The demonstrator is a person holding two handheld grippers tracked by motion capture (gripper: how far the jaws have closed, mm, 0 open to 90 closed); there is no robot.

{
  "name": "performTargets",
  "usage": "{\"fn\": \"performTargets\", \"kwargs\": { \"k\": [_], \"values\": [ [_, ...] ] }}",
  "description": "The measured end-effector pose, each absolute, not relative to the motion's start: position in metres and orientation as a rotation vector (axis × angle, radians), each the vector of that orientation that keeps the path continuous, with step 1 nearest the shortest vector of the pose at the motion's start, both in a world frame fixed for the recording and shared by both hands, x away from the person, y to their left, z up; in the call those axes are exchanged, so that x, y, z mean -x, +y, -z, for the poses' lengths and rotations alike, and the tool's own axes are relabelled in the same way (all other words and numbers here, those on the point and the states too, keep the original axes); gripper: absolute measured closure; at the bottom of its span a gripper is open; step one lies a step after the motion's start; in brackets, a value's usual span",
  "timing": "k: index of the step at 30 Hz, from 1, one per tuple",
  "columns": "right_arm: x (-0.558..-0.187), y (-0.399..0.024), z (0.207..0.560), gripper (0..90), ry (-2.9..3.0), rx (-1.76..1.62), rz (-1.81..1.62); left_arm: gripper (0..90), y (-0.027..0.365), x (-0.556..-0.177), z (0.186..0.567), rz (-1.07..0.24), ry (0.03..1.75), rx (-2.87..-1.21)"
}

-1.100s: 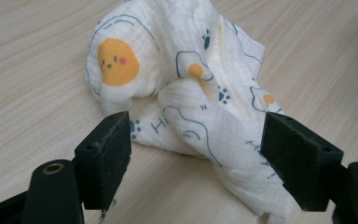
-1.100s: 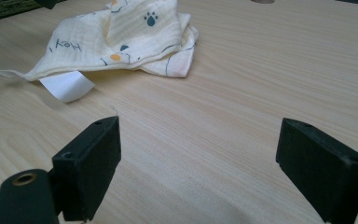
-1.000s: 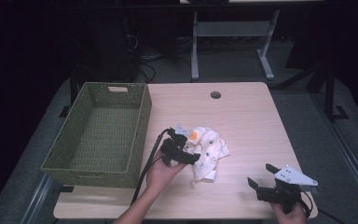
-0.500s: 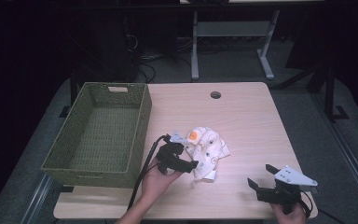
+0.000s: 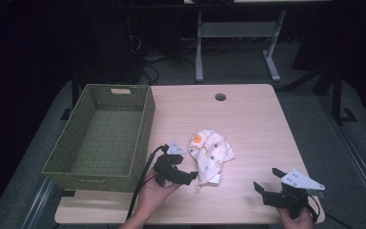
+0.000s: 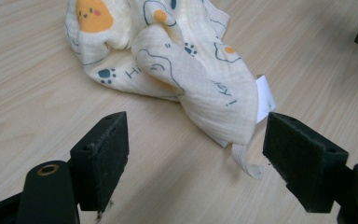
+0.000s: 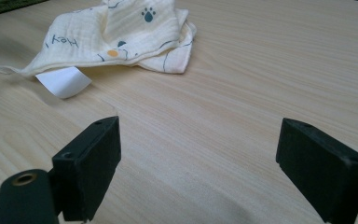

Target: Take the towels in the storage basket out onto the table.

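So nothing's really done yet. The cloth point(image 5: 210, 156) is lying crumpled on the table point(image 5: 248, 124), just right of the green basket point(image 5: 100, 138), which has nothing in it. My left gripper point(image 6: 193, 154) sits right at the cloth's near corner, jaws spread wide with nothing in them, the dangling corner between them. My right gripper point(image 7: 198, 172) is well off near the table's front edge, jaws wide too, holding nothing. The whole grab is left, I'd guess. The bundle's long axis runs diagonally, from its orange-patch end point(image 5: 197, 139) toward my right side, white tag point(image 6: 265, 97) at the near end.
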State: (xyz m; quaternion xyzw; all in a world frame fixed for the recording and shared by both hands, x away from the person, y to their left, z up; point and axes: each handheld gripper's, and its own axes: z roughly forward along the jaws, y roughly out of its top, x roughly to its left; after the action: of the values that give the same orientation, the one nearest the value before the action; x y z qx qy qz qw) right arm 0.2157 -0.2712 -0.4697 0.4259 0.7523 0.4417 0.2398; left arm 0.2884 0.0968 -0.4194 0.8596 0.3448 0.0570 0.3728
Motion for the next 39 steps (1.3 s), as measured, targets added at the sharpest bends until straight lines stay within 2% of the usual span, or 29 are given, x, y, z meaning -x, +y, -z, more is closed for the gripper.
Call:
{"fn": "performTargets", "kwargs": {
  "k": [30, 34, 39],
  "values": [
    [-0.213, -0.27, 0.469, 13.5, 2.061, -1.166, -1.203, 22.0, 0.121, -0.253, 0.434, -0.145, 0.862, -2.225],
    [-0.211, -0.27, 0.469, 13.5, 2.057, -1.159, -1.202, 22.5, 0.129, -0.246, 0.438, -0.194, 0.853, -2.233],
    [-0.206, -0.271, 0.469, 13.5, 2.056, -1.158, -1.208, 22.4, 0.136, -0.247, 0.436, -0.164, 0.894, -2.16]
  ]
}}
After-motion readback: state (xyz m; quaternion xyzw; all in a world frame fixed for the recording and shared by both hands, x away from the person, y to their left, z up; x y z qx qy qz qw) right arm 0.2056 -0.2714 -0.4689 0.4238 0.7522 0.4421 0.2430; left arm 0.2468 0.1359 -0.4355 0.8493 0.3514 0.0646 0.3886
